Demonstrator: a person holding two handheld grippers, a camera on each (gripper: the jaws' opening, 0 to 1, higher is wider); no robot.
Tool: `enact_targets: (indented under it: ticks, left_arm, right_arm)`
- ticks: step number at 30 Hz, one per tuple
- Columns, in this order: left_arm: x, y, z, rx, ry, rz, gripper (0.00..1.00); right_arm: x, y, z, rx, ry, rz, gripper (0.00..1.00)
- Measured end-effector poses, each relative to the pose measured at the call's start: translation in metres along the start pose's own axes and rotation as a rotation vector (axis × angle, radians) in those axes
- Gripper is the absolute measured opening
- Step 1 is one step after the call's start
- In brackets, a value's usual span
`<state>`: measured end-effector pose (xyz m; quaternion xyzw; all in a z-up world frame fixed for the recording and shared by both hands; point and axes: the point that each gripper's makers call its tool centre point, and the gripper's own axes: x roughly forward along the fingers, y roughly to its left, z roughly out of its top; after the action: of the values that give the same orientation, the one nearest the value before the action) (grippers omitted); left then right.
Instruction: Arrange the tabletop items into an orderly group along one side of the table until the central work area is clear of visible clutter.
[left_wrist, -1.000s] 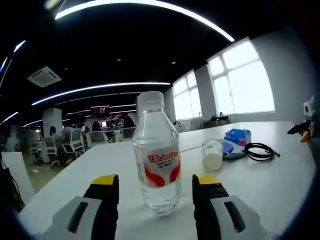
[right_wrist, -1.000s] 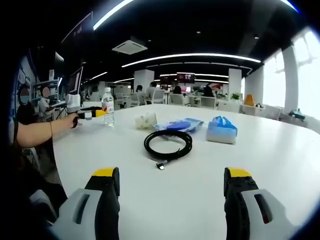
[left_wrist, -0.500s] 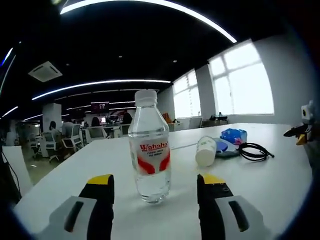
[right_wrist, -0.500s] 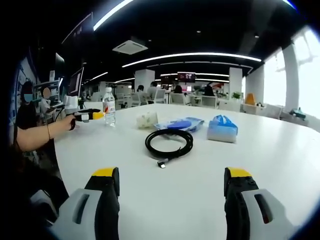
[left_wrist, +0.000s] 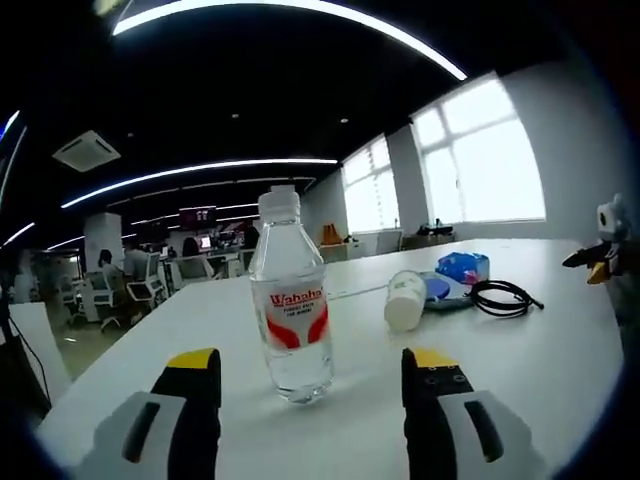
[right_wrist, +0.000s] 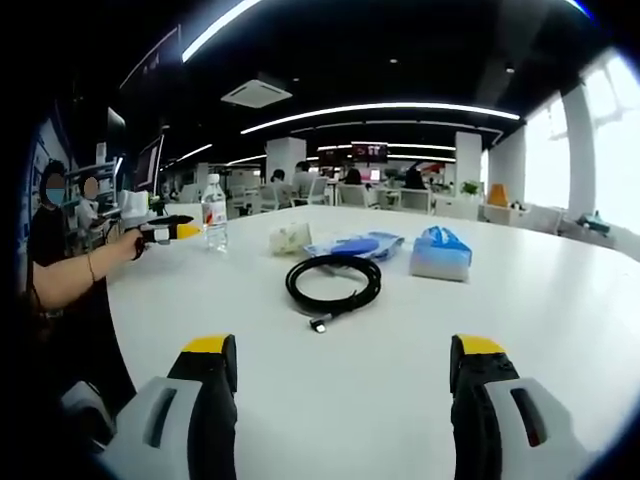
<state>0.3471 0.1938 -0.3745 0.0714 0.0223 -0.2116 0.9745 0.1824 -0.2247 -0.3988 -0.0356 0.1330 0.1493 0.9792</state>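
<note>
Between the left gripper (left_wrist: 311, 385)'s wide-open, empty jaws, an upright "Wahaha" water bottle (left_wrist: 290, 298) (red lettering).

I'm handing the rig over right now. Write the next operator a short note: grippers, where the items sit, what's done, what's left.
Left gripper: open, empty, fingers on either side of the upright water bottle but short of it, not touching.
Right gripper: open, empty, facing the coiled black cable.
Items on the white table: bottle near one edge; paper cup on its side; blue flat packet behind the cable; blue tissue pack beside it.
Done: nothing grouped that I can see.
Left: move bottle, cup, packet, tissues and cable to one side.
</note>
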Motion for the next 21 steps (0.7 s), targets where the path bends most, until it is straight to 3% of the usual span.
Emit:
enact_targets:
  ticks: [10,21]
  left_arm:
    - [-0.005,0.002,0.001,-0.039,-0.008,0.009,0.78]
    - [-0.016,-0.009,0.006,-0.034,-0.015,0.003,0.82]
  right_arm:
    - [0.0,0.0,0.001,-0.006,0.0,0.0,0.85]
    - [0.001,0.003,0.002,-0.01,0.0,0.008,0.85]
